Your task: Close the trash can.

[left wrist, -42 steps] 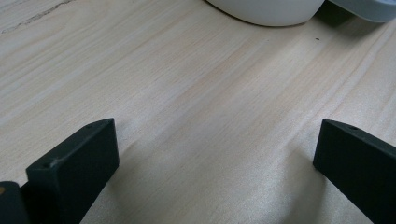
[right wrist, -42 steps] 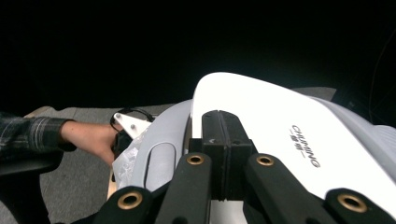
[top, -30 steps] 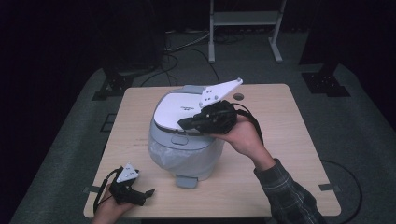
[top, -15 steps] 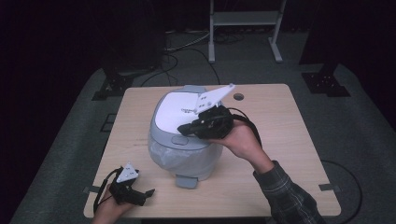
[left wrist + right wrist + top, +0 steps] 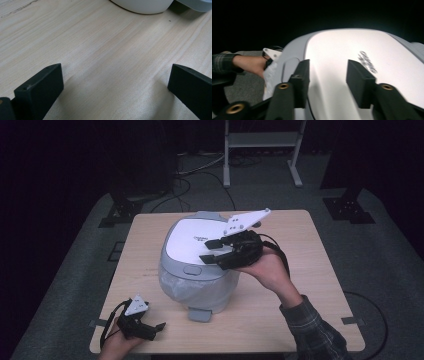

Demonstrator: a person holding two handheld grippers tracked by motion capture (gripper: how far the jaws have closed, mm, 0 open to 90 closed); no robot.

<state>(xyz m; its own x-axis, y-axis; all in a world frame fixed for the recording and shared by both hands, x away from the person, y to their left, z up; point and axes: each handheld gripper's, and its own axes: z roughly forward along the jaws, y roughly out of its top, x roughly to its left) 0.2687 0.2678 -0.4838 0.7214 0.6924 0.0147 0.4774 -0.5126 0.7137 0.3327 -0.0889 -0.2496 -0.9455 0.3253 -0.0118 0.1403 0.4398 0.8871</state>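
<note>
Grey-and-white plastic bin with a domed white lid (image 5: 195, 240) and clear liner stood mid-table on the pale wooden table (image 5: 310, 270). Right gripper (image 5: 212, 250) hovered over the lid's right side, pointing left across it; its jaws had just been opening to about half spread, with nothing between them, the lid surface directly beneath. Left gripper (image 5: 152, 329) rested at the table's near-left edge, jaws wide apart and empty, well apart from the bin. Right hand was clearly nearer.

- The bin (image 5: 197, 265) stands at the middle of the table (image 5: 310, 265).
- The right gripper (image 5: 215, 249) hangs over its lid (image 5: 192, 240).
- The left gripper (image 5: 152, 327) rests at the table's near left corner, well apart from the bin.
</note>
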